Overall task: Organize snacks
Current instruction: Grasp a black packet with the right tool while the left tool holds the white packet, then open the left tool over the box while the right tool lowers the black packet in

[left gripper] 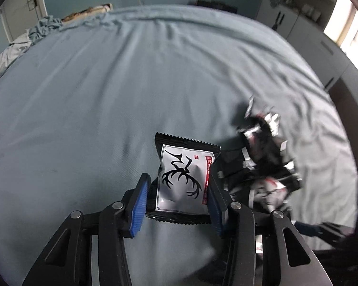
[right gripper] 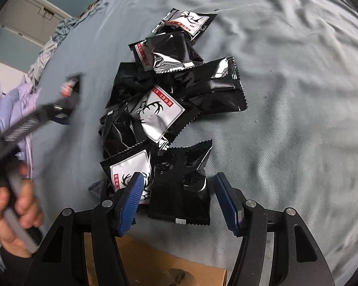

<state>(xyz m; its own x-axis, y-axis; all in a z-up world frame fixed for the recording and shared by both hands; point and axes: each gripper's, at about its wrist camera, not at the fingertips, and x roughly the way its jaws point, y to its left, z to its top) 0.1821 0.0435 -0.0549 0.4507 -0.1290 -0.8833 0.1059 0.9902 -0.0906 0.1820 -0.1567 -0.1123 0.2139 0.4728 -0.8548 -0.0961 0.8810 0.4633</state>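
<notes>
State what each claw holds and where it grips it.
Left claw grips a packet by its two side edges. Right claw holds nothing; its open jaws straddle a black packet in the pile.

Blk/white antler-print snack packet point(left gripper: 184, 178), blue pads point(left gripper: 138, 208), grey-blue sheet point(left gripper: 95, 83).

L gripper point(left gripper: 177, 196) clamped on snack packet point(left gripper: 183, 178), R gripper point(right gripper: 176, 197) jaws spread wide

Both wrist cams look forward and down over the bed point(left gripper: 107, 83). The left sits close above one packet point(left gripper: 185, 178). The right hovers near the snack pile point(right gripper: 169, 100); both views share it.
</notes>
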